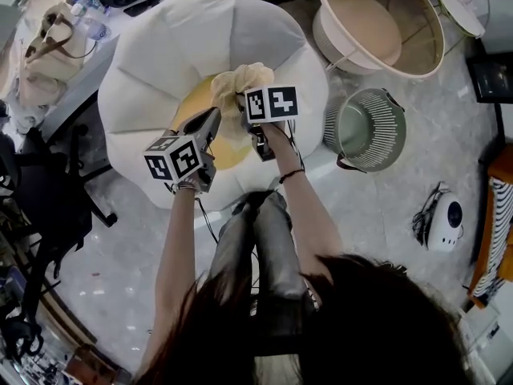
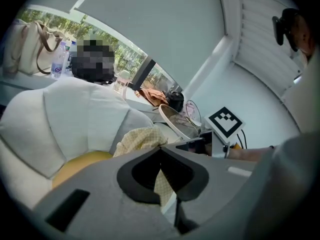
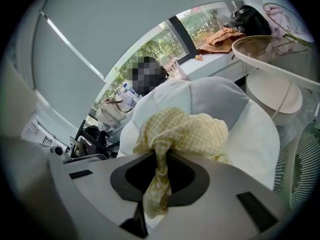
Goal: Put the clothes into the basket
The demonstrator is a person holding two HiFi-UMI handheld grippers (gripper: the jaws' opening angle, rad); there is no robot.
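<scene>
Fingers of the left gripper and the right gripper both clench the yellow checked cloth, held over the centre of the white cushioned seat. The green basket stands on the floor beside the seat's right edge.

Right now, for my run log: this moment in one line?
left claw: shut on cloth | right claw: shut on cloth | cloth: bunched over chair

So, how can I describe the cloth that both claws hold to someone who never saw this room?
Find the big white petal-shaped cushion on the floor. Just above its plain yellow centre, the left claw and the right claw both grip a bunched cloth. Its pale yellow check pattern sets it apart.
</scene>
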